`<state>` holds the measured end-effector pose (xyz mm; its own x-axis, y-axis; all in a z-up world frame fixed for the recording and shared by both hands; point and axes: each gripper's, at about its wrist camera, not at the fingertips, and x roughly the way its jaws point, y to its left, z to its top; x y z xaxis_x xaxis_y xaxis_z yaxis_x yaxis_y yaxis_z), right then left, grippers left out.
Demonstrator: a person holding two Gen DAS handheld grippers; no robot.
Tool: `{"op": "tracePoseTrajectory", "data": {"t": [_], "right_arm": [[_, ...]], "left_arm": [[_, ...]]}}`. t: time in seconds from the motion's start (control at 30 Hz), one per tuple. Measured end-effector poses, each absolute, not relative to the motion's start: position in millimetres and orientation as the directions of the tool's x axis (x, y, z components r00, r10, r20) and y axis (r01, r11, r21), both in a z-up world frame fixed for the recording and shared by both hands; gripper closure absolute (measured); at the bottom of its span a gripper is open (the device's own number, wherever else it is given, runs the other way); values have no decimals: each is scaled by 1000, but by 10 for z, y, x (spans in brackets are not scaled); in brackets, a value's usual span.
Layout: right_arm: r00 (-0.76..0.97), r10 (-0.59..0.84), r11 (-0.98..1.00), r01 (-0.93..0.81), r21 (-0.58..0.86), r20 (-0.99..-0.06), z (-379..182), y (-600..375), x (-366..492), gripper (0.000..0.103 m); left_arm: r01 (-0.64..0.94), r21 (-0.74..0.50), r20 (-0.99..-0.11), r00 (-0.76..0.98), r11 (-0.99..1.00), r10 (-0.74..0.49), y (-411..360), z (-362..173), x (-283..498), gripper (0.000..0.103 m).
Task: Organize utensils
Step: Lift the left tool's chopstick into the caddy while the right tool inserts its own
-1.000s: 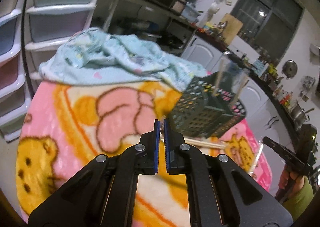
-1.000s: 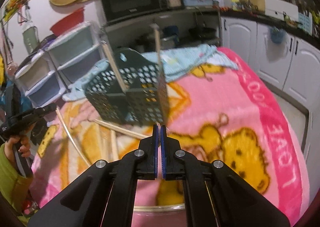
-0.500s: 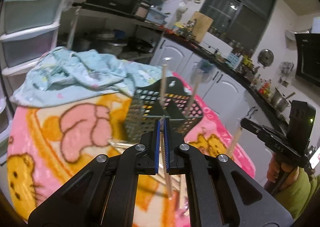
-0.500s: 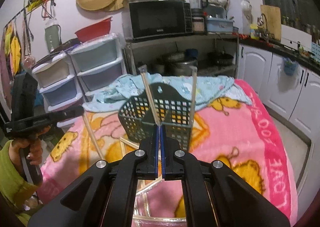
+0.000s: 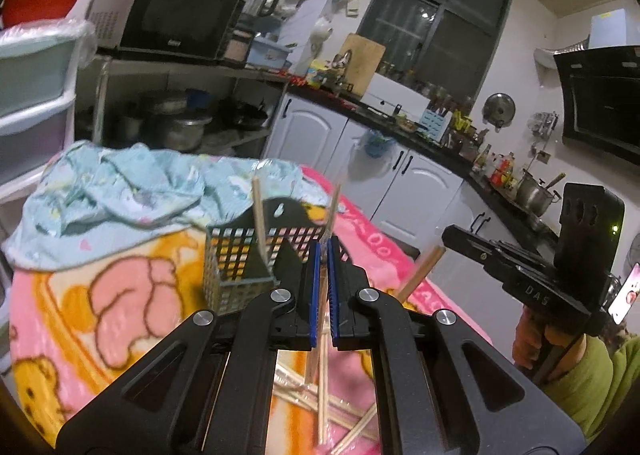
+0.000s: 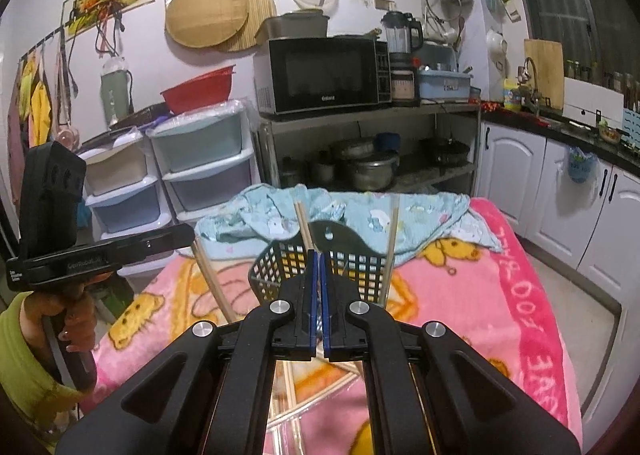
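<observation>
A dark green mesh basket (image 5: 232, 267) (image 6: 276, 267) stands on the pink blanket with two chopsticks (image 5: 259, 215) (image 6: 390, 251) upright in it. My left gripper (image 5: 323, 245) is shut on a wooden chopstick (image 5: 321, 379) that hangs below its blue pads; the right wrist view shows that stick (image 6: 212, 283) slanting down from the left gripper (image 6: 188, 233). My right gripper (image 6: 319, 255) is shut too, and its chopstick (image 5: 420, 271) shows in the left wrist view, hanging from the right gripper (image 5: 446, 233). Both grippers hover near the basket. Loose chopsticks (image 5: 296, 387) (image 6: 288, 399) lie on the blanket beneath.
A crumpled light blue cloth (image 5: 120, 191) lies behind the basket. The pink cartoon blanket (image 6: 500, 295) covers the table to its edges. Plastic drawers (image 6: 200, 175) and a shelf with a microwave (image 6: 324, 75) stand beyond; white cabinets (image 6: 560, 195) line the right.
Both grippers have risen from the blanket, each carrying a chopstick. The basket and loose chopsticks now sit lower in both views, and more of the kitchen shows.
</observation>
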<state>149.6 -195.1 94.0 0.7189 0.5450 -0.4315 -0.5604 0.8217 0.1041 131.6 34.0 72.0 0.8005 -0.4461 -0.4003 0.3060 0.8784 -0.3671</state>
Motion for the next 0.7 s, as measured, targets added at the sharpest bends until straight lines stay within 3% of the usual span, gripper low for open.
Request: {"op": "tracePoseTrajectory", "data": {"t": [0.7], "right_arm": [[760,581,805,-589,69,-292,1517,-1883,1579,101]], "left_arm": [[330,-259,-294,868,908,-400,336,1392,1535,101]]}}
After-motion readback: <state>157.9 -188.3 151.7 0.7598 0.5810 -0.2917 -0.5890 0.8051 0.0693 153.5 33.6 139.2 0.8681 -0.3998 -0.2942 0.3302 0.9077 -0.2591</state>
